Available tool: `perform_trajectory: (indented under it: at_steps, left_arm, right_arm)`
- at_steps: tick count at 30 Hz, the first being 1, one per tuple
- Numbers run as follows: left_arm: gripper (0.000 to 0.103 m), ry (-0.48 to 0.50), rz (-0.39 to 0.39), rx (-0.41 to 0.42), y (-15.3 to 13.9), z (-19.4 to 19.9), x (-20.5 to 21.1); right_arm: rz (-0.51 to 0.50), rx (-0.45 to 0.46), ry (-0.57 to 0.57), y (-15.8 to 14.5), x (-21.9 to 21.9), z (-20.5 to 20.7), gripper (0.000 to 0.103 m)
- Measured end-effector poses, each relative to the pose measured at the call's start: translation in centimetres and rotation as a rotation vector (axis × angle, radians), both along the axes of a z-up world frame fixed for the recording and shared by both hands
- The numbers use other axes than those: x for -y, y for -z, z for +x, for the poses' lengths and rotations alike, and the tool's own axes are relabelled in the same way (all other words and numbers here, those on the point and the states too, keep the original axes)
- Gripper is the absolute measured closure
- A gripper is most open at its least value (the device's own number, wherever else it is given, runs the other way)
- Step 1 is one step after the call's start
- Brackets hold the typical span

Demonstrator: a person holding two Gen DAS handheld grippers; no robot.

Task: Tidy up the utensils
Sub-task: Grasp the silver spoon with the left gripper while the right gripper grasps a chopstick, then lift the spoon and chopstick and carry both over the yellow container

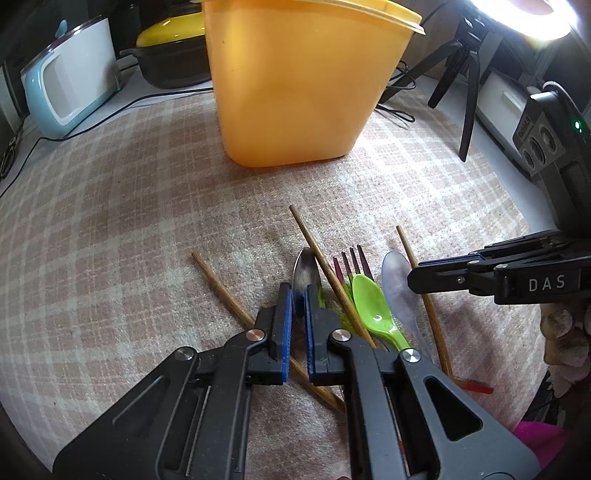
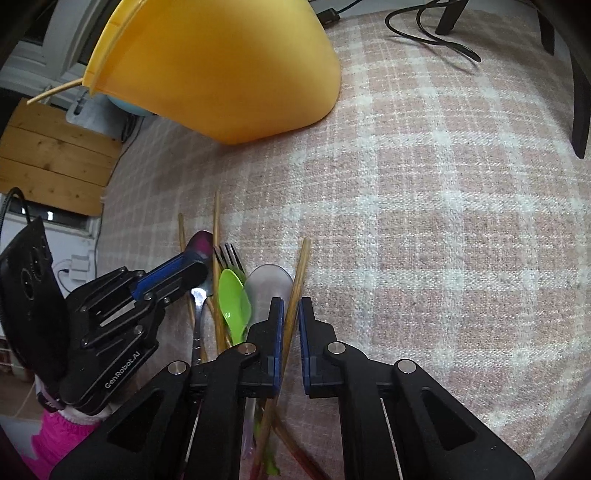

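A pile of utensils lies on the checked cloth: a metal spoon [image 1: 305,272], a dark fork [image 1: 352,260], a green plastic spoon [image 1: 371,309], a clear plastic spoon [image 1: 398,286] and several wooden chopsticks [image 1: 325,266]. My left gripper [image 1: 298,295] has its fingers closed around the metal spoon's bowl. It also shows in the right wrist view [image 2: 192,264]. My right gripper [image 2: 291,308] straddles a chopstick [image 2: 297,284] with a narrow gap each side, beside the clear spoon [image 2: 266,286]. The orange bin [image 1: 295,77] stands behind.
One chopstick pokes out of the bin's rim [image 2: 55,92]. A blue-white appliance [image 1: 70,85], a yellow-lidded pot [image 1: 170,44], black tripod legs [image 1: 465,92] and cables [image 2: 432,33] sit at the cloth's far edges. A wooden board [image 2: 51,162] lies off the left side.
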State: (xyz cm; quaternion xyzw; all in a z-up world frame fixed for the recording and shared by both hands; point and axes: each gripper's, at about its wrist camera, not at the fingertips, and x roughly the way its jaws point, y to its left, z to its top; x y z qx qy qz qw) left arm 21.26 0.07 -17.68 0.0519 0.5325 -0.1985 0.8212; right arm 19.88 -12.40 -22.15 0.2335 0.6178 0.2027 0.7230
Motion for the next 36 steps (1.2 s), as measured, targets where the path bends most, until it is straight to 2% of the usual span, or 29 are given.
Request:
perform_trajectory:
  at_steps: [10,17,25,36]
  left_arm:
    - [0.103,-0.042,-0.030,0.027,-1.4,-0.6,-1.1]
    - [0.103,-0.077,-0.069,0.057,-2.8,-1.7,-1.9]
    - [0.103,-0.132,-0.153,0.111,-5.7,-4.2,-3.6]
    - [0.103,-0.191,-0.239,0.189,-10.1,-6.6,-5.4]
  right_arm:
    - [0.005,0.074,0.010,-2.1,1.1,-1.9,0.098]
    - [-0.004,0.164,0.014,-4.6,2.4,-3.5,0.098]
    - [-0.033,0.259,0.028,-7.2,4.9,-5.2,0.098]
    - [-0.076,0.400,0.032,-11.3,5.0,-6.9,0.099]
